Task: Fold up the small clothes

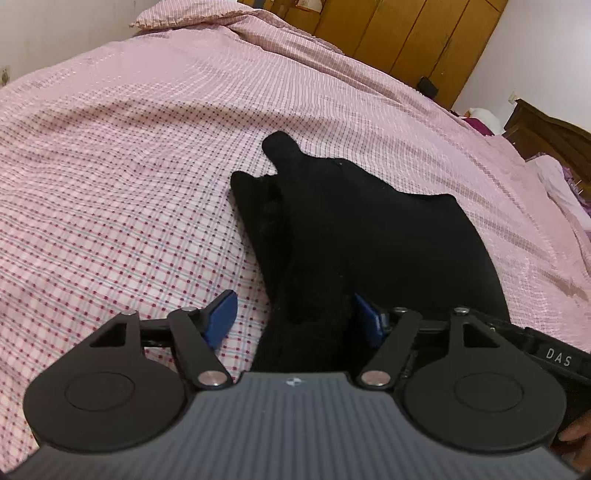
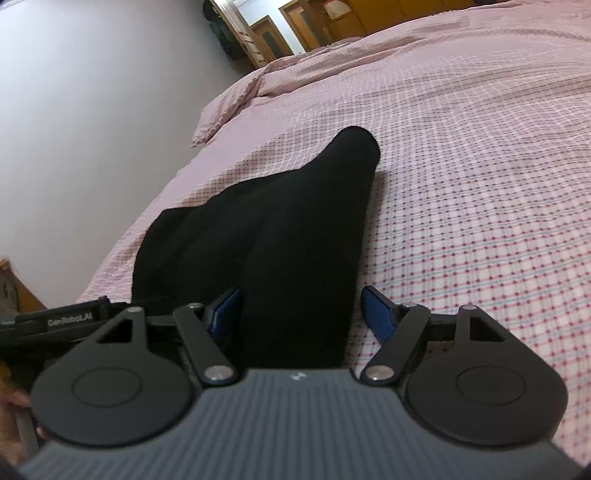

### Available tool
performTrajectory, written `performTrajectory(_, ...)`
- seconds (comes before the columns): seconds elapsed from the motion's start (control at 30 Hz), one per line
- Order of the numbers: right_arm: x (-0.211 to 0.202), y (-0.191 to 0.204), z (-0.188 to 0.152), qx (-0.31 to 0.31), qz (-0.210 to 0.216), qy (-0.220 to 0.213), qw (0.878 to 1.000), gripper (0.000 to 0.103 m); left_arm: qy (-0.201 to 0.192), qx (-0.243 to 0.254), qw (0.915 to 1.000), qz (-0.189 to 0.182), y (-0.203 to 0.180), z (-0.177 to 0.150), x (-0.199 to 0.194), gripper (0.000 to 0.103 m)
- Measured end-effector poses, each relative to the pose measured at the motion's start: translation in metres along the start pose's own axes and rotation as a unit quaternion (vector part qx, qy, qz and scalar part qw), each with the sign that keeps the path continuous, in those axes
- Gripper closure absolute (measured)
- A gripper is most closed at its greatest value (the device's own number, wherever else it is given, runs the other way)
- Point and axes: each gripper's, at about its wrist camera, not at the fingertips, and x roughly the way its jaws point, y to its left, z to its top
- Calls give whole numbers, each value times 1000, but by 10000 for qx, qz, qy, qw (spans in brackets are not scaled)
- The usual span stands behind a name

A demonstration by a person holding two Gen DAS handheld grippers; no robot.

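Left wrist view, black socks (image 1: 332, 229) between open left tool (image 1: 295, 317) fingers

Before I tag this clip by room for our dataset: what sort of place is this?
Most likely a bedroom. A black garment lies on a bed with a pink checked cover, a matching pillow sits at its far end, and wooden wardrobe doors stand beyond.
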Motion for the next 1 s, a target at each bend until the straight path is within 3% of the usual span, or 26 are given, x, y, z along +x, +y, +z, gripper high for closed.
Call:
performTrajectory(0.13,12,-3,4,143,240,99,9996,29,4,-43,9999,-167,0,1,6,27)
performTrajectory(0.2,16,-4,7,195,328,139,9992,32,35,-147,9988,-476,1,1,8,34)
performTrajectory(0.3,17,-2,10,291,369,170,9988,52,-1,-195,9979,-620,1,1,9,52)
performTrajectory(0.37,14,0,16,368,437,171,9982,60,-42,-257,9968,-755,2,2,5,62)
performTrajectory(0.7,-51,15,32,123,551,-13,9984,65,-286,-545,9889,-1350,-27,-13,-44,65)
performTrajectory(0.87,-109,5,22,-125,384,-186,9990,65,-211,-366,9853,-1652,-63,-45,-64,65)
performTrajectory(1.0,-145,-9,3,-199,132,-258,9994,65,-48,24,9870,-1609,-93,-76,-69,65)
